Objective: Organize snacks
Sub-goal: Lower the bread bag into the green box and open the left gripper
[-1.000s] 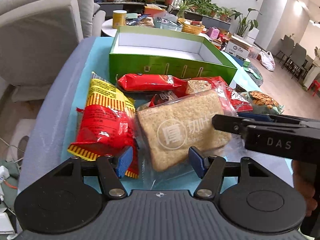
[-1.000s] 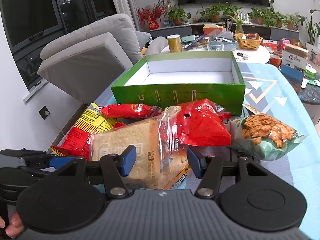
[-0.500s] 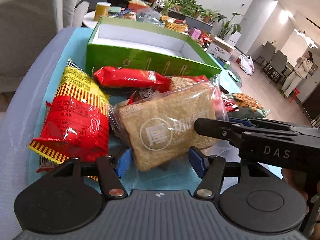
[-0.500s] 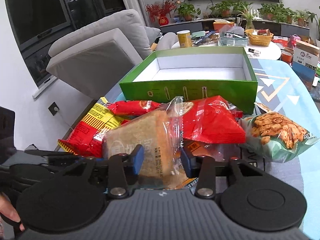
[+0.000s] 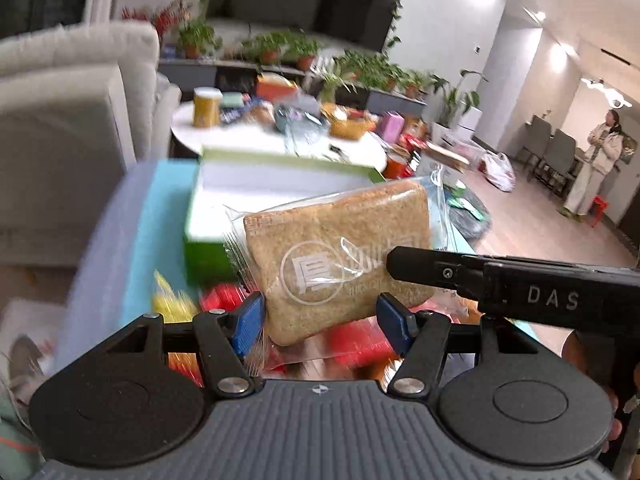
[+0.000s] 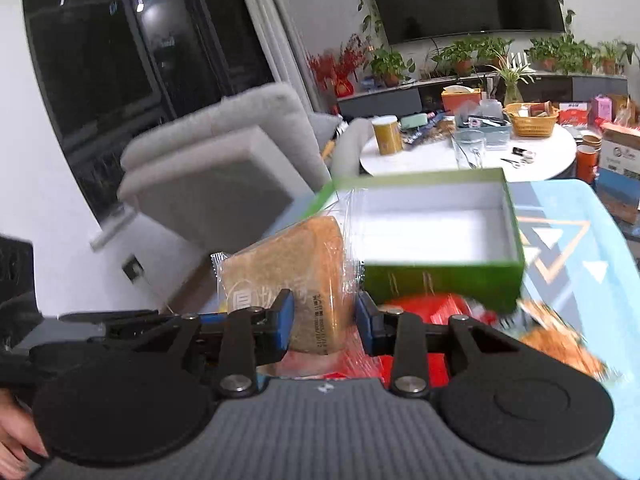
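Gripping bread packet [image 6: 304,280]: right gripper [image 6: 324,322] clamped on it, raised before green box [image 6: 440,276]; left gripper [image 5: 318,316] parted, straddling the packet.

The bread [image 5: 340,256] is showing a golden brown crumb inside clear wrapping that is carrying a white round logo. The box [image 6: 436,276] is showing green outside and white inside. The tablecloth [image 6: 576,248] is showing light blue with orange and white triangle outlines. Red [image 6: 424,308] and yellow [image 5: 172,308] snack packets are lying blurred. The pads [image 5: 248,320] are showing blue on black grippers [image 5: 320,316].
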